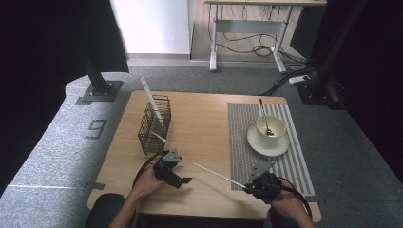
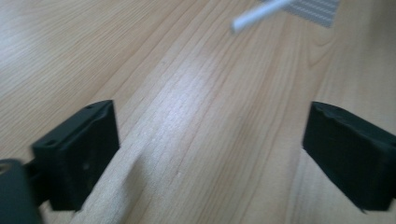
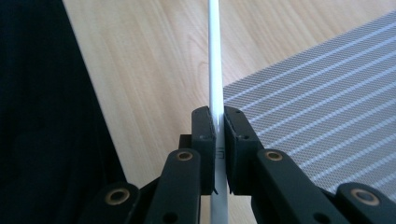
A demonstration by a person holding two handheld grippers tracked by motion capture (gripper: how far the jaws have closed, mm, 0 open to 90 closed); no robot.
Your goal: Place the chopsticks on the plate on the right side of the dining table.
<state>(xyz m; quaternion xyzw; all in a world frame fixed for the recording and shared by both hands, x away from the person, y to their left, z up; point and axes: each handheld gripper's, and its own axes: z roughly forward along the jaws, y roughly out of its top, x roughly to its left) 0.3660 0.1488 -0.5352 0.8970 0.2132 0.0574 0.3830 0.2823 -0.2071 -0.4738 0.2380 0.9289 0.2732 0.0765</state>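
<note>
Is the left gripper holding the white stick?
No, the left gripper is open over bare table; the right gripper clamps the white stick.

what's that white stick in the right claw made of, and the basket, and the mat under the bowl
White stick: probably plastic, smooth with slight sheen. Basket: dark metal wire, open grid you see through. Mat: looks woven, maybe vinyl or fabric; fine mesh texture with pale stripes.

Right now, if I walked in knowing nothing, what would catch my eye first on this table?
Probably the thin white stick jutting out over the wooden table, clamped in the right hand-held gripper at the near edge of the striped mat. Next, the black wire basket at the left with another white stick leaning out of it. Then the cream cup on its saucer, far right, with a spoon in it.
</note>
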